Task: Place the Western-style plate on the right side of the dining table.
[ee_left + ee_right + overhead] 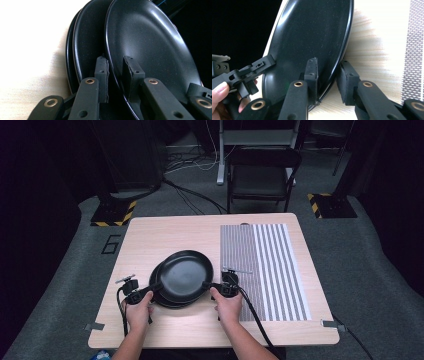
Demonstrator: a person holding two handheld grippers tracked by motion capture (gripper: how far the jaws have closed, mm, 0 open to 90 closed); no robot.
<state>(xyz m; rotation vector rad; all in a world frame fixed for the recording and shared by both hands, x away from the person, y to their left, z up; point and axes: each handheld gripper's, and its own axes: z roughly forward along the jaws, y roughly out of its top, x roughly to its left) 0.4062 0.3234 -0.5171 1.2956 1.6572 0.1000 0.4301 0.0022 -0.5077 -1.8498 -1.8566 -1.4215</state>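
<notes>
Wooden table point(150, 240), striped mat point(270, 270) on its right half. Stack of black plates left of the mat's edge, near the front middle of the table.

Top plate point(186, 275) held at both sides. Left gripper point(150, 289) at its left rim, right gripper point(209, 285) at its right rim.

Left gripper view: the jaws straddle the top plate's point(150, 50) rim, one pad on the upper face, one beneath. Pads close on the rim; contact looks firm but the lower pad's face is hidden by the plate. At least two lower plates point(82, 45) show as dark edges behind; exact count hard to make out.

Right gripper view: jaws pinch the top plate's point(312, 35) rim likewise, one pad on each side. Left gripper point(265, 63) visible across the plate, with fingers point(220, 87) of the hand at frame edge, cut off.

Top plate seems tilted relative to the stack in the left gripper view; whether it touches the plate below is unclear.
</notes>
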